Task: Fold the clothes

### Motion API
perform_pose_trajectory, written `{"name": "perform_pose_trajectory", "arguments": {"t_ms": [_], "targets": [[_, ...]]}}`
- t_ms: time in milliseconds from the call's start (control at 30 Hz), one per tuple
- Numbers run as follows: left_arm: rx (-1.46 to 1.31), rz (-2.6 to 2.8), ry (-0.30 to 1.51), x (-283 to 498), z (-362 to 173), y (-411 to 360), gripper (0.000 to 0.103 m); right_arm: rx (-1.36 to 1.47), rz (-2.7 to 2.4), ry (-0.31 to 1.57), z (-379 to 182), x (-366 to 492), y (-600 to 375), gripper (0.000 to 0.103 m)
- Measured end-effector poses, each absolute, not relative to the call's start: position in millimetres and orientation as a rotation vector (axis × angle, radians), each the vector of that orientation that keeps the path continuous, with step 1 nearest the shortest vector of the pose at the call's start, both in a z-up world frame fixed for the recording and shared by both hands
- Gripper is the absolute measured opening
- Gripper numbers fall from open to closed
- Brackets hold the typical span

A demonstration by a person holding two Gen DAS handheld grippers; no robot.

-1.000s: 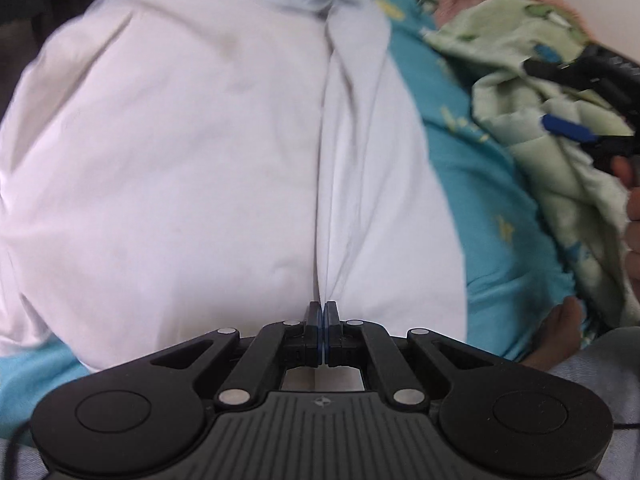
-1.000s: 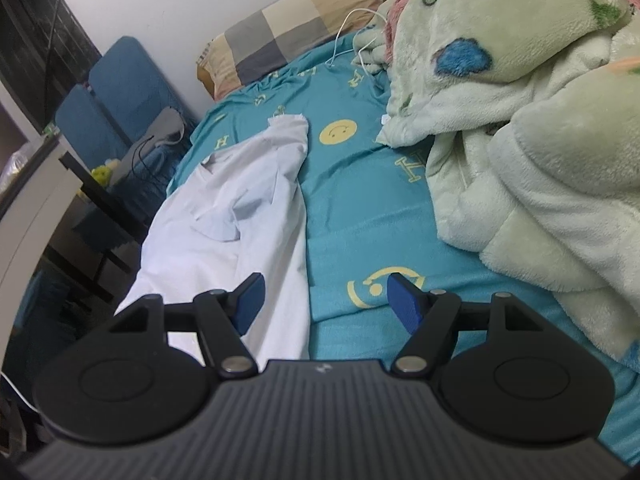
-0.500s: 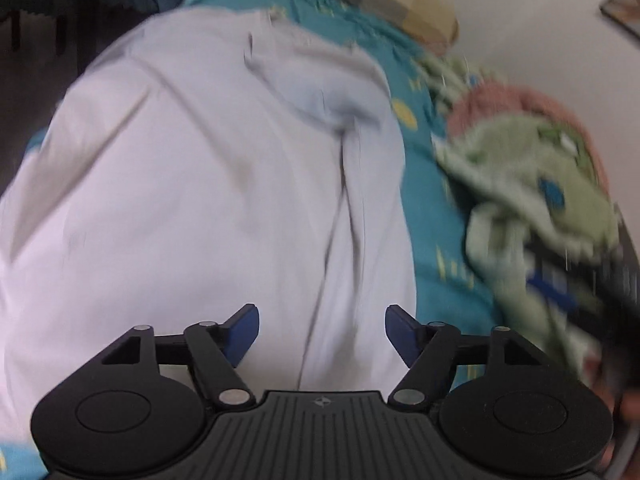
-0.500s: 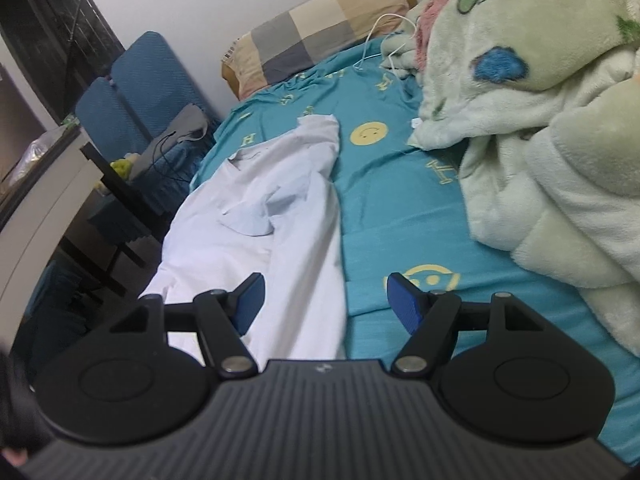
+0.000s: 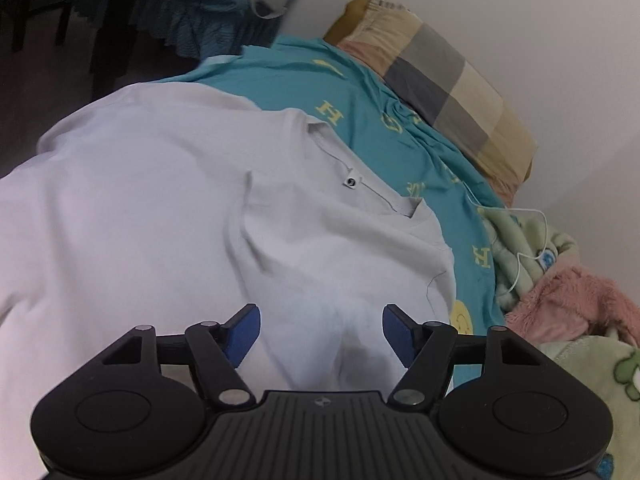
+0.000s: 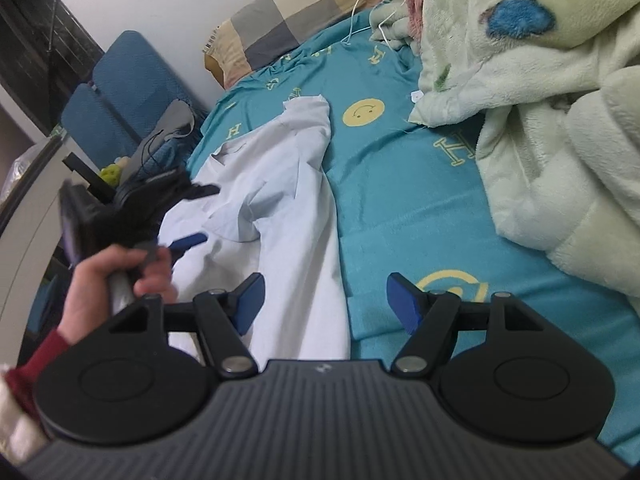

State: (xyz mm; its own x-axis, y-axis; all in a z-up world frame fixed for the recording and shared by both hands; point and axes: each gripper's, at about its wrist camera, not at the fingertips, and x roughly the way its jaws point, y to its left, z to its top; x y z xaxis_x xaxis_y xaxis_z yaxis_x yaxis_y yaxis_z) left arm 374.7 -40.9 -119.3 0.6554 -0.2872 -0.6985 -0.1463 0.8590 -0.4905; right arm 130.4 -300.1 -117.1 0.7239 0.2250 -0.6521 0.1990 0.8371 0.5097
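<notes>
The white shirt point(image 5: 168, 216) lies spread on the bed point(image 6: 400, 184), on the teal sheet, with its collar toward the checked pillow point(image 5: 444, 76). One side looks turned in over the middle, so one fold seems made — the rest is still wide and wrinkly, and most of the folding is left to do.

The left tongs point(image 5: 318, 330) hang just over the shirt with the blue tips wide apart, holding nothing. The right tongs point(image 6: 325, 300) are wide apart too, over the shirt's near edge and the sheet, and hold nothing.

The shirt's left edge sits close to the side of the bed, where it might slip off. On the right there is bare sheet to work on, but the fluffy green blanket point(image 6: 532, 100) is piled past it — a fold that way has some room, not lots. A white cable point(image 6: 360, 4) lies up by the pillow, well away.
</notes>
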Motion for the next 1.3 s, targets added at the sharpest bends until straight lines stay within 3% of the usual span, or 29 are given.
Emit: {"name": "perform_pose_trajectory", "arguments": {"t_ms": [167,233,300,400,633,867,933,1000,1067,1300], "targets": [[-0.422,-0.133,0.854,381,-123,-72,0.066,0.631,0.018,0.795,-128,142,-305,0.07],[-0.394,-0.131,0.852,379,-129,-79,0.051,0.646,0.019,0.804,-132,147,-307,0.07],[-0.366,-0.13,0.85,377,-134,-86,0.025,0.661,0.02,0.813,-137,151,-309,0.07],[-0.325,-0.127,0.848,375,-141,-97,0.005,0.664,0.012,0.821,-139,149,-310,0.07],[-0.555,-0.214,0.785,312,-126,-45,0.003,0.671,0.007,0.812,-136,143,-312,0.07],[-0.464,-0.085,0.916,284,-146,-8,0.004,0.649,0.006,0.813,-132,138,-307,0.07],[-0.477,-0.074,0.895,288,-142,1,0.011,0.644,0.004,0.812,-130,137,-306,0.07],[-0.502,-0.059,0.866,298,-139,9,0.037,0.638,0.005,0.81,-130,136,-304,0.07],[-0.519,-0.037,0.845,319,-137,13,0.049,0.634,0.008,0.814,-131,139,-303,0.07],[-0.462,0.001,0.768,404,-142,15,0.062,0.627,0.011,0.842,-144,155,-298,0.07]]}}
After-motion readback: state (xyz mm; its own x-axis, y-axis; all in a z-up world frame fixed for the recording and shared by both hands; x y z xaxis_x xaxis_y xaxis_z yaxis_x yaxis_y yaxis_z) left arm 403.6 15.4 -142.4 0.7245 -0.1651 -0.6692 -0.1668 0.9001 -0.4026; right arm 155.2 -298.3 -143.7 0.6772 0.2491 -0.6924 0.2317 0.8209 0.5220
